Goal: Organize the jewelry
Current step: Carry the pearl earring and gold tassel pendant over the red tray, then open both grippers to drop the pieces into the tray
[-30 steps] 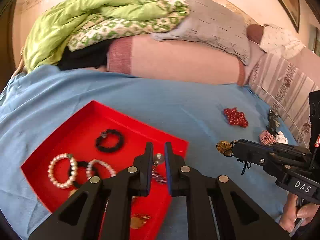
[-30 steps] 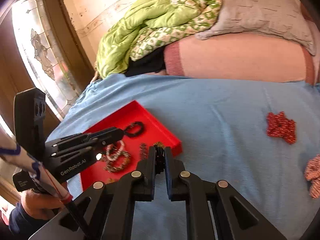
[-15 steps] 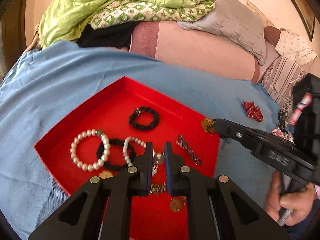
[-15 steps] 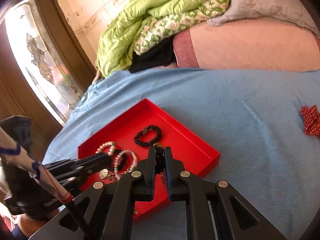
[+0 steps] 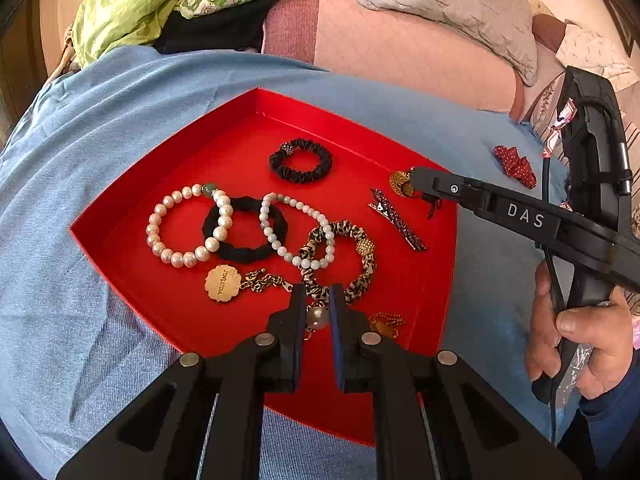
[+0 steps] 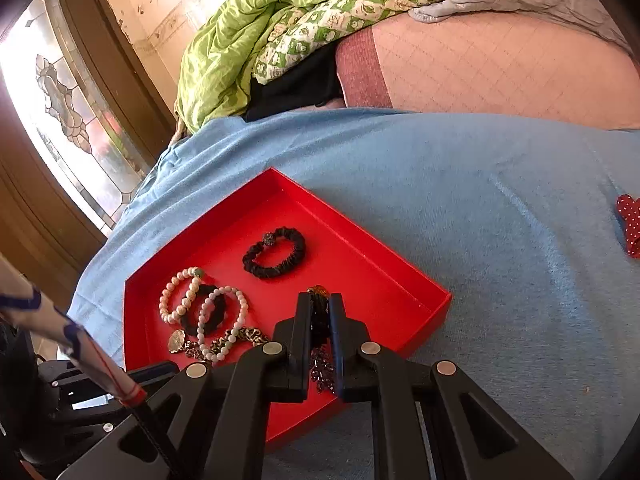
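Note:
The red tray (image 5: 256,98) lies on the blue cloth and holds pearl bracelets (image 5: 184,224), a black scrunchie (image 5: 301,160), a leopard scrunchie (image 5: 352,256), a hair clip (image 5: 398,220) and a gold tag on a chain (image 5: 223,283). My left gripper (image 5: 317,300) hangs low over the tray's near side, shut on a small piece with a grey round bead (image 5: 317,317). My right gripper (image 6: 320,312) is shut on a gold pendant (image 5: 401,184) with a dark cord, over the tray's right part (image 6: 400,280). Its tip (image 5: 418,178) shows in the left wrist view.
A red dotted scrunchie (image 5: 516,166) lies on the blue cloth (image 6: 480,220) right of the tray. Pink and grey pillows (image 5: 400,48) and a green quilt (image 6: 248,40) are piled behind. A stained-glass window (image 6: 64,104) is at the left. A person's hand (image 5: 584,340) grips the right handle.
Both grippers have come down and closer to the tray, each still holding its piece. The right gripper's tip has gone from over the blue cloth to over the tray's right edge.

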{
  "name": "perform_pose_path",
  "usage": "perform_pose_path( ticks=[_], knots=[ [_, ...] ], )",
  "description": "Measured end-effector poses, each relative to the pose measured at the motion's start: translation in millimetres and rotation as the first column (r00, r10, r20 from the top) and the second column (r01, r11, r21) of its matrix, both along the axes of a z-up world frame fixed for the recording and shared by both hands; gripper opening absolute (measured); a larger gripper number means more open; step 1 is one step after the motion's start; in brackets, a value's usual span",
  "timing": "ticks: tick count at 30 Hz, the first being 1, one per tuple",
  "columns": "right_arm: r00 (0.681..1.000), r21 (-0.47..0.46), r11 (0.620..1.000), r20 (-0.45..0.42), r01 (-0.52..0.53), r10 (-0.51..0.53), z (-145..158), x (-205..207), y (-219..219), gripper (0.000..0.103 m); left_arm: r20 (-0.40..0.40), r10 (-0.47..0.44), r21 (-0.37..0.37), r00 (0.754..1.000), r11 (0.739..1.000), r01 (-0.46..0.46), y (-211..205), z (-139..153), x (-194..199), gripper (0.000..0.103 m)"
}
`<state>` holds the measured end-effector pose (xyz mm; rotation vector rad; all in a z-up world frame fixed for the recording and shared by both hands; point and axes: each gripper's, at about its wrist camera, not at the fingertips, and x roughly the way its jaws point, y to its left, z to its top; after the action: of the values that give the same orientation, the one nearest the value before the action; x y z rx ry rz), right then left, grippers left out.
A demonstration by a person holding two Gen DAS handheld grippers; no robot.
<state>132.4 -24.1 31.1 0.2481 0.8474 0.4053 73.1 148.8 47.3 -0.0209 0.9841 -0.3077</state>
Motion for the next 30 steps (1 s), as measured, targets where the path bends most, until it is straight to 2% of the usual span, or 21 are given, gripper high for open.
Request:
perform_pose_path(
  ticks=[8, 11, 16, 18, 26, 28, 30],
  knots=[
    [1.000, -0.006, 1.000, -0.016, 0.004, -0.004, -4.3, 2.6, 0.4, 0.012, -0.012, 0.001, 0.017, 1.000, 1.000, 0.000, -1.2, -1.9, -1.9, 0.012],
    [1.000, -0.002, 1.000, -0.020, 0.003, -0.003, -4.3, 2.7, -0.2, 0.012, -0.014, 0.002, 0.016, 1.000, 1.000, -0.002, -1.1, -1.8, -1.1, 0.022],
    [1.000, 0.005, 1.000, -0.020, 0.003, -0.003, -2.9, 2.4, -1.5, 0.012, -0.007, 0.001, 0.014, 1.000, 1.000, -0.001, -1.5, 0.2, -0.4, 0.026],
    [1.000, 0.009, 1.000, -0.016, 0.003, -0.003, -0.9, 1.8, -2.1, 0.012, -0.002, 0.005, 0.011, 1.000, 1.000, -0.005, -1.1, 1.1, -0.3, 0.034],
    [1.000, 0.023, 1.000, -0.002, -0.001, 0.001, 6.6, -2.9, -2.5, 0.013, 0.027, 0.014, -0.011, 1.000, 1.000, -0.013, -0.7, 8.4, 0.1, 0.036],
    [1.000, 0.025, 1.000, -0.001, -0.001, 0.001, 7.6, -3.8, -3.0, 0.013, 0.042, 0.014, -0.007, 0.999, 1.000, -0.014, -2.1, 10.9, 0.1, 0.041],
    [1.000, 0.027, 1.000, 0.001, 0.001, -0.001, 9.2, -5.0, -3.5, 0.015, 0.060, 0.019, 0.005, 0.998, 1.000, -0.019, -3.4, 13.3, -1.0, 0.050]
  ],
)
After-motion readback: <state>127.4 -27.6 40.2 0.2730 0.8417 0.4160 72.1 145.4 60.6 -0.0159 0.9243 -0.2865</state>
